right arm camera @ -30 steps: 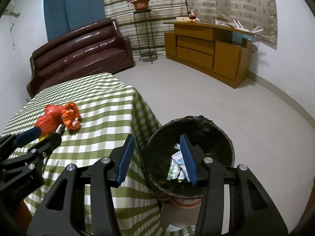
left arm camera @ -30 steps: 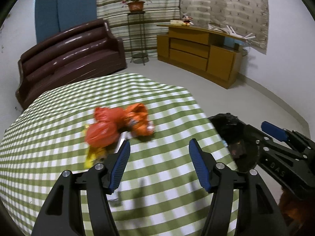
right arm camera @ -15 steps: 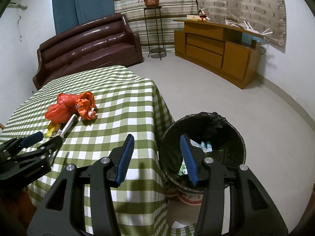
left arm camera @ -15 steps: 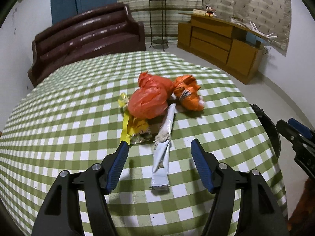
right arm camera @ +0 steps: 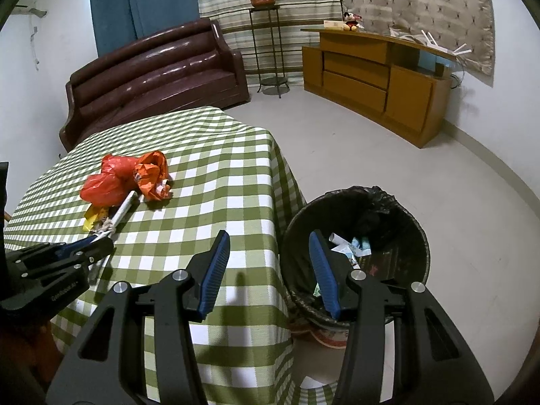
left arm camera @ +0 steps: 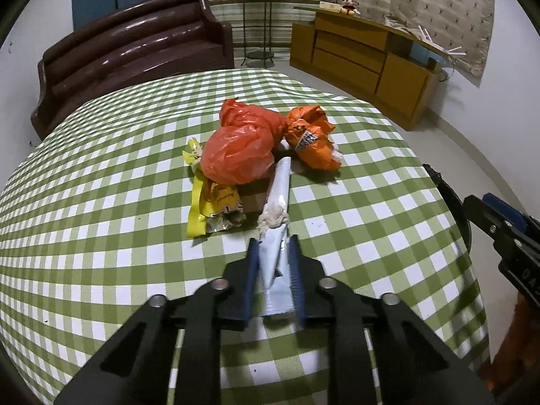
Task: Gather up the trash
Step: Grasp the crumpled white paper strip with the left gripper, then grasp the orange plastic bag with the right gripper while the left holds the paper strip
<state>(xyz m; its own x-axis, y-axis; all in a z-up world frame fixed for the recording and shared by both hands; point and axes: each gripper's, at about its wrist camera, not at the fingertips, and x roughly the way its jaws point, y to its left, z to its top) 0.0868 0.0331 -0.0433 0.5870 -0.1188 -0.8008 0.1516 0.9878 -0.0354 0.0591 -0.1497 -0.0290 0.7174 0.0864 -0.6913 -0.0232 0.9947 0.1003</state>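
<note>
White wrapper (left arm camera: pixel 276 236) now clamped in left gripper (left arm camera: pixel 274 253) jaws, previously apart, right gripper (right arm camera: pixel 268 263) jaws unchanged, apart.

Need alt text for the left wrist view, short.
The left gripper is shut on the near end of a long white wrapper lying on a green checked tablecloth. Behind it lie a red bag, an orange wrapper and a yellow wrapper.
</note>
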